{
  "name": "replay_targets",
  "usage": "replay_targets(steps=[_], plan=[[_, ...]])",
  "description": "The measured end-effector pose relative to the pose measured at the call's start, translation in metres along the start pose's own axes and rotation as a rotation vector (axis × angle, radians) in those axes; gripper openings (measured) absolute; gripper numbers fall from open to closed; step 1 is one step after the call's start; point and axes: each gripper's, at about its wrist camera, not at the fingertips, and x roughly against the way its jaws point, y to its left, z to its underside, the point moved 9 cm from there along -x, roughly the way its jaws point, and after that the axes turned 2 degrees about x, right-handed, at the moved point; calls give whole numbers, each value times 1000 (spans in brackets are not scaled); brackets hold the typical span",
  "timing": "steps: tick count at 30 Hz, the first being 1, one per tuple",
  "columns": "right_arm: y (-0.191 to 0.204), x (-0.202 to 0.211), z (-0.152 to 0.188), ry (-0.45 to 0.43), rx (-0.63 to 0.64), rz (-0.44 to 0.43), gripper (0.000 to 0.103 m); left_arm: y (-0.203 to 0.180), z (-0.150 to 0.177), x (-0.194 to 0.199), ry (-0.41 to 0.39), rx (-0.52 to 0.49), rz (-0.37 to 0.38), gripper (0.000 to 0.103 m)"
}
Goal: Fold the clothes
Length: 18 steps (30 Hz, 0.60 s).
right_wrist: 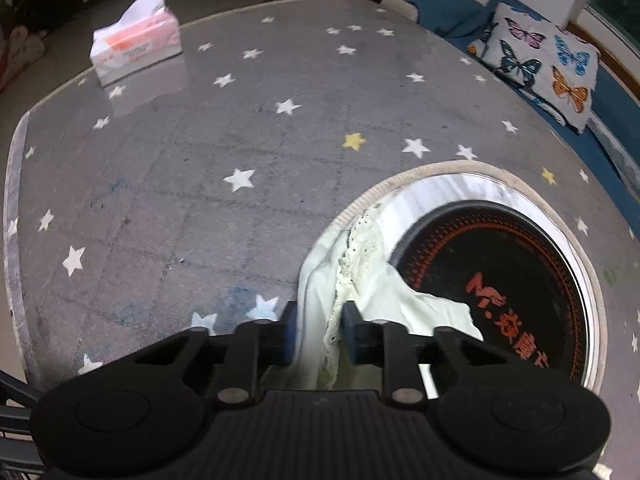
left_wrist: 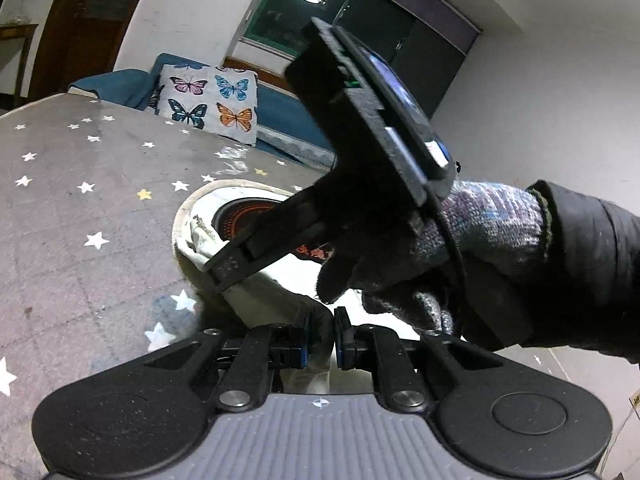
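The pale garment (right_wrist: 360, 300), trimmed with a lace edge (right_wrist: 356, 248), is shown lying at the near edge of the table (right_wrist: 160, 168), draped partly over the rim and dark glass of the round built-in cooktop (right_wrist: 500, 272). Its long axis is seen running from the near edge away toward the cooktop, roughly in line with both sets of fingers. In the right wrist view the right gripper (right_wrist: 318, 332) is placed directly over the cloth, its jaws parted with the lace strip lying in the gap between them; no grip is yet made. In the left wrist view the left gripper (left_wrist: 322, 338) is held at the same near edge, jaws nearly together, with pale cloth visible in the narrow slit; whether it is pinched cannot be told. The right gripper, in a gloved hand (left_wrist: 400, 264), crosses in front and reaches farther along the garment. A tissue box (right_wrist: 134, 40) stands at the far left corner, well apart; a butterfly cushion (right_wrist: 536, 64) lies beyond the far right edge.
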Motion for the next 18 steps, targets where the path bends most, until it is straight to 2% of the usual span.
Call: replay_targets(steps=[8,11,18], plan=[[-48,53,14,-171,-191,-41,12,-42,-11,-4,-7,-59,77,12],[-76,75,31,-238,-285,-50,12,-63,-16,-12,2,-89,117,11],[-146,115,96,-360,-521,-76,12,-126,-5,-48,77,-177,221,9]])
